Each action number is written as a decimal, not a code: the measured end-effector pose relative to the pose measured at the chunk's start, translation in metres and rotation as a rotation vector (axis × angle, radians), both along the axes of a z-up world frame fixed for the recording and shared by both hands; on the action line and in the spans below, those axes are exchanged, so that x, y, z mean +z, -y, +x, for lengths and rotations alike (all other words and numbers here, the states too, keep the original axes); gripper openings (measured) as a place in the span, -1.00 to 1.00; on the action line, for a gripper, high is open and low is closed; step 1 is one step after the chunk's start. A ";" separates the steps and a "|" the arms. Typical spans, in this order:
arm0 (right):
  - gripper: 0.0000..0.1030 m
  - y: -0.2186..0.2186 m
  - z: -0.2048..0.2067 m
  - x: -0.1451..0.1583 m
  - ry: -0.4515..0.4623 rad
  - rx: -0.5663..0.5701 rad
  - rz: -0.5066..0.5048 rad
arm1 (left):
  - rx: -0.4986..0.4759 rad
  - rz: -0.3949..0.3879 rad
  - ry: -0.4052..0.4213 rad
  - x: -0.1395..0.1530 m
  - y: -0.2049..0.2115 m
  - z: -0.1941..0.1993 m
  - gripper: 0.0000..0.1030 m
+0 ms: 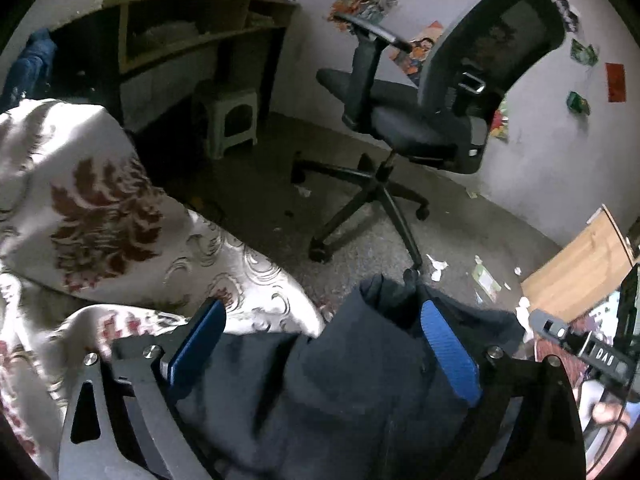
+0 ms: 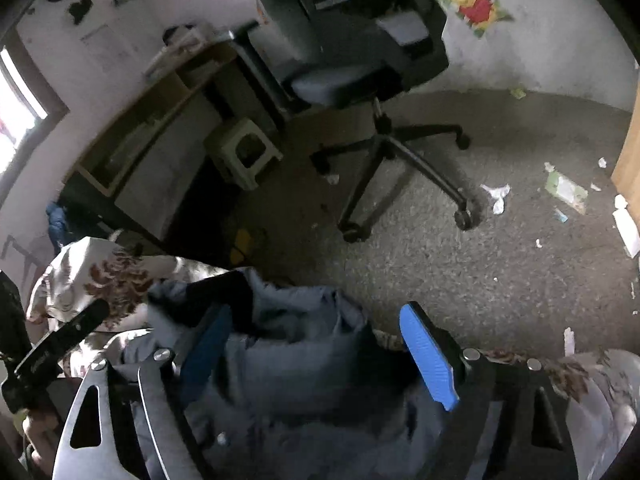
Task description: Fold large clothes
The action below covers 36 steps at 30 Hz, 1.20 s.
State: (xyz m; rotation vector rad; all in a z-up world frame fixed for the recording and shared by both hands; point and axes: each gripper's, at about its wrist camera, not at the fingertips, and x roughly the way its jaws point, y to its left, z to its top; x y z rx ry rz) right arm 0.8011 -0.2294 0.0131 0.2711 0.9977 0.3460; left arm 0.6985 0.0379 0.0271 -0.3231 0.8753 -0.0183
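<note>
A dark navy garment (image 1: 352, 384) lies bunched on a bed covered by a white sheet with red-brown leaf prints (image 1: 92, 216). My left gripper (image 1: 322, 308) is open, its blue pads (image 1: 448, 352) standing wide apart on either side of the bunched cloth. In the right wrist view the same garment (image 2: 300, 360) looks grey-blue. My right gripper (image 2: 316, 312) is open too, with a fold of cloth lying loose between its fingers (image 2: 428, 360). Each gripper shows at the edge of the other's view: the right one (image 1: 580, 344) and the left one (image 2: 60, 340).
Beyond the bed's edge is a speckled floor (image 2: 460, 264) strewn with paper scraps (image 2: 496, 196). A black office chair (image 1: 420, 120) stands close by, with a pale plastic stool (image 1: 232, 120) and a wooden desk (image 1: 192, 28) behind it. A wooden board (image 1: 580, 264) is at the right.
</note>
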 end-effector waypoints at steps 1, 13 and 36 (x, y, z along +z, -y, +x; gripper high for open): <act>0.61 -0.001 0.006 -0.005 -0.008 0.010 -0.008 | 0.006 -0.004 -0.005 -0.004 0.001 0.006 0.70; -0.44 -0.002 0.020 -0.047 -0.073 0.010 0.047 | -0.042 -0.089 -0.054 -0.039 0.006 0.027 -0.86; -0.83 0.026 -0.214 0.071 0.222 0.201 0.326 | -0.273 -0.276 0.172 0.065 -0.041 -0.182 -0.95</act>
